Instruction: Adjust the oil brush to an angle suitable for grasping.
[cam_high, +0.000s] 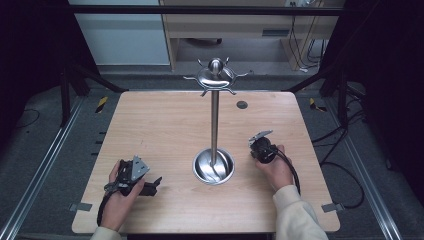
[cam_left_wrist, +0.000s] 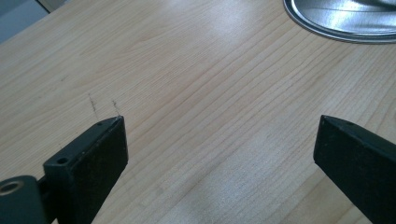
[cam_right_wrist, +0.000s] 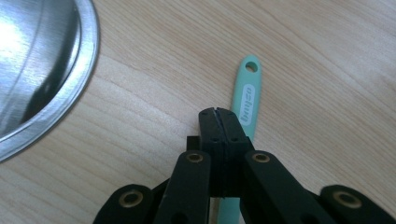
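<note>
- Right gripper (cam_right_wrist: 218, 112): jaws pressed together, tips meeting, nothing between them. It hangs just above the table (cam_right_wrist: 327, 70), pointing down at it.
- Teal utensil handle (cam_right_wrist: 246, 100): lies flat on the table directly under and just to the right of the closed tips, as that gripper's view frames it. Long axis runs nearly in line with the jaws, away from the hand; the end with the hanging hole is the far end, the near end hidden under the gripper body. White lettering on it, too small to read with certainty.
- Whether the tips touch the handle or hover just over it: cannot tell.
- Judgement: the right gripper is the nearer 1 by far. To take the handle the jaws would need to part and straddle it across its width.
- Left gripper (cam_left_wrist: 219, 135): jaws wide apart, holding nothing, low over bare wood. In the high view it sits (cam_high: 131, 176) well apart from the right gripper (cam_high: 261, 146).
- Metal stand (cam_high: 214, 120): upright pole on a round dish base (cam_right_wrist: 44, 60), between the 2 grippers, hooks (cam_high: 216, 76) at the top. The base rim is near the right gripper's left and shows at the top right of the left gripper's view (cam_left_wrist: 345, 21).
- Nothing lies between the right gripper and the handle; the base rim is the nearest obstacle.
</note>
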